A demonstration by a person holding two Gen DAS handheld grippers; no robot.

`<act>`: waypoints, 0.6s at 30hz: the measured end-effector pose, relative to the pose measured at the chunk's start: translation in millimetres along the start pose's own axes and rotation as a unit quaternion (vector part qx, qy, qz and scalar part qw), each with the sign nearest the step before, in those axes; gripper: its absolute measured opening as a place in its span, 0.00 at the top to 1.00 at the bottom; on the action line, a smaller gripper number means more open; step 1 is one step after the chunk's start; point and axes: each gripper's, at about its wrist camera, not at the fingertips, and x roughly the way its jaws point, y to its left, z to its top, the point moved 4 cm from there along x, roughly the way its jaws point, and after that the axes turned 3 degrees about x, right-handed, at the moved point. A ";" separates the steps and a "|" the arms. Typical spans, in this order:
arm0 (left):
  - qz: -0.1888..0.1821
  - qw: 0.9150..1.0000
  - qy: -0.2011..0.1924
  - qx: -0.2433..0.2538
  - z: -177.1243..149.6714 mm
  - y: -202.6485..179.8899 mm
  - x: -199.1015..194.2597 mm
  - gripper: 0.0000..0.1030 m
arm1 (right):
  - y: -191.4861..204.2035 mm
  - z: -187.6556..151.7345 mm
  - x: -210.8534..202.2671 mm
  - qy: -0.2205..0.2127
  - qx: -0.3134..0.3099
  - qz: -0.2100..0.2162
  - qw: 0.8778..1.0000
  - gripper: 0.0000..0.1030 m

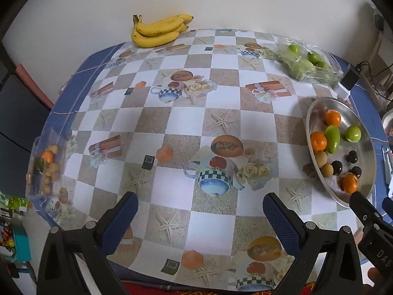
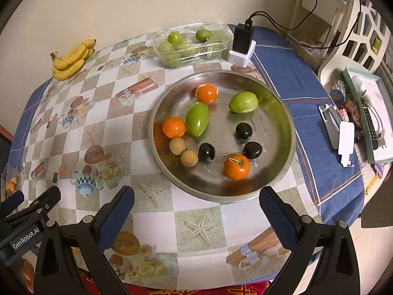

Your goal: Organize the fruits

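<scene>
Patterned table point(image 2: 201, 223) bears a steel tray point(image 2: 282, 113) collecting mixed loose fruit: oranges point(image 2: 206, 94), green fruits point(image 2: 197, 119), dark plums point(image 2: 244, 130). Bananas point(image 2: 71, 60) and a clear punnet point(image 2: 191, 44) sit at the far edge, probably awaiting sorting. Left gripper point(image 1: 200, 213) and right gripper point(image 2: 196, 206) hover with jaws wide apart, holding nothing.

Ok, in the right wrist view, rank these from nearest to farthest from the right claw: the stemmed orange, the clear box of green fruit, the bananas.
1. stemmed orange, front of the metal tray, just ahead of the open right claw.
2. clear box of green fruit, at the table's back edge behind the tray.
3. bananas, far back-left corner by the wall.
</scene>
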 end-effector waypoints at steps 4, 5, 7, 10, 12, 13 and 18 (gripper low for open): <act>0.000 1.000 -0.003 -0.005 -2.4 2.5 -3.6 0.00 | -1.2 -0.9 -4.8 -0.008 0.006 -0.005 1.000 0.02; 0.001 1.000 -0.005 -0.005 -2.9 2.7 -4.3 0.00 | -2.0 -1.1 -5.8 -0.010 0.008 -0.006 1.000 0.02; 0.000 1.000 -0.005 -0.006 -3.5 3.0 -4.2 0.00 | -3.7 -1.0 -7.5 -0.014 0.011 -0.007 1.000 0.02; 0.001 1.000 0.000 -0.010 -4.3 4.5 -2.0 0.00 | -4.4 -1.1 -8.6 -0.016 0.014 -0.008 1.000 0.02; 0.000 1.000 0.006 -0.014 -5.1 6.7 0.9 0.00 | -4.7 -1.0 -8.4 -0.016 0.015 -0.009 1.000 0.02; -0.001 1.000 0.010 -0.017 -5.8 7.5 2.5 0.00 | -4.4 -1.1 -8.4 -0.016 0.015 -0.009 1.000 0.02; -0.009 0.999 0.022 -0.029 -7.7 10.8 8.1 0.01 | -4.2 -1.5 -5.4 -0.010 0.016 -0.009 1.000 0.02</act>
